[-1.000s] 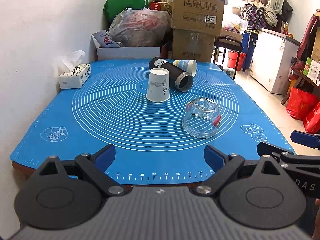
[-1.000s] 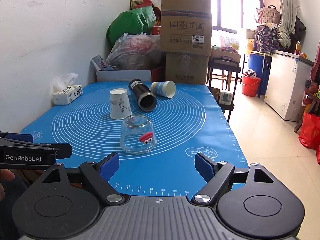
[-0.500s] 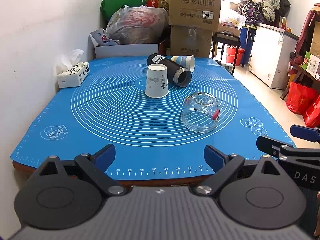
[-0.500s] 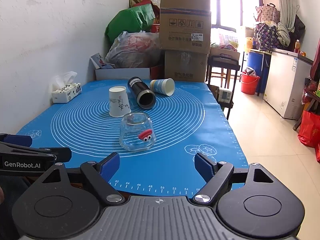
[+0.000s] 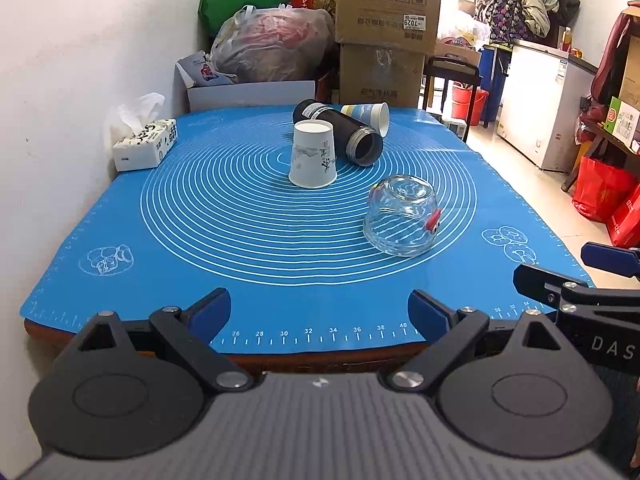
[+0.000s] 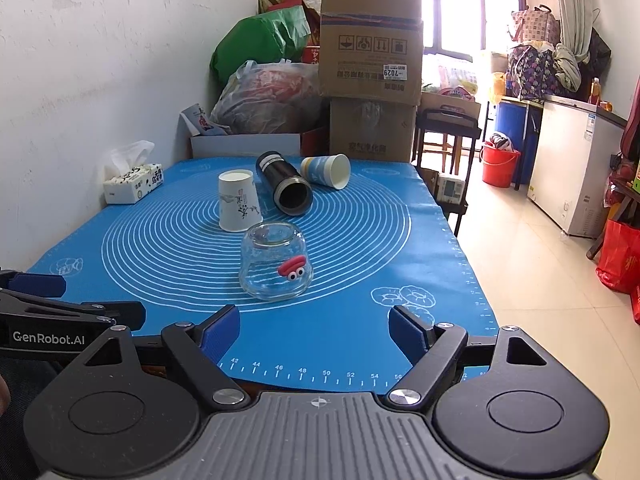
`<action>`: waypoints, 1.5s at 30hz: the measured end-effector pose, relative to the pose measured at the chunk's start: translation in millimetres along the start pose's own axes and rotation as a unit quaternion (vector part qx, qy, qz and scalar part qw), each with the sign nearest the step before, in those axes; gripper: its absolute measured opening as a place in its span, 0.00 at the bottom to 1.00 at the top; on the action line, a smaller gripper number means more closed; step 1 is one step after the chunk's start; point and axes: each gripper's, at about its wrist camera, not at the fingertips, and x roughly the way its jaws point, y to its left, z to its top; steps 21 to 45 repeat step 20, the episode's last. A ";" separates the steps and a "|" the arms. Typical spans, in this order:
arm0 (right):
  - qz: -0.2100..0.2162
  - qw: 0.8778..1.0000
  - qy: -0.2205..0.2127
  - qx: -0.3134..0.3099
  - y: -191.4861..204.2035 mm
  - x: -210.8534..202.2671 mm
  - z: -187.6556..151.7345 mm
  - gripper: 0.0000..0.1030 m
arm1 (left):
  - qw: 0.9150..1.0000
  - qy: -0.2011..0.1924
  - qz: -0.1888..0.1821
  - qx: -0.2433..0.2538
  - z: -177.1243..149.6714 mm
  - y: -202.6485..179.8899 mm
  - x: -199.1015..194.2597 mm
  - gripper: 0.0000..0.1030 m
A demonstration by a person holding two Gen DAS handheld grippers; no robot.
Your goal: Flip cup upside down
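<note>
A clear glass cup with a red googly-eyed decoration stands upside down on the blue mat; it also shows in the right wrist view. A white paper cup stands upside down behind it, also in the right wrist view. A black flask and a blue-and-white paper cup lie on their sides further back. My left gripper is open and empty at the table's near edge. My right gripper is open and empty, just in front of the glass cup.
A tissue box sits at the mat's left edge by the wall. Cardboard boxes and bags are stacked behind the table. The floor, a white freezer and red bags lie to the right.
Both grippers have drawn back slightly from the table and stay open. The cups and flask have not moved.
</note>
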 end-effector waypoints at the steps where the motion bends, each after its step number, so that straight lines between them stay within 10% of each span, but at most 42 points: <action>1: 0.000 1.000 0.000 0.000 0.0 0.0 0.0 0.80 | 1.000 0.000 0.000 0.000 -0.1 0.3 0.1 0.92; 45: 0.003 1.000 0.007 -0.005 1.4 4.2 -0.8 0.80 | 1.000 -0.004 0.004 0.000 1.3 3.0 1.2 0.92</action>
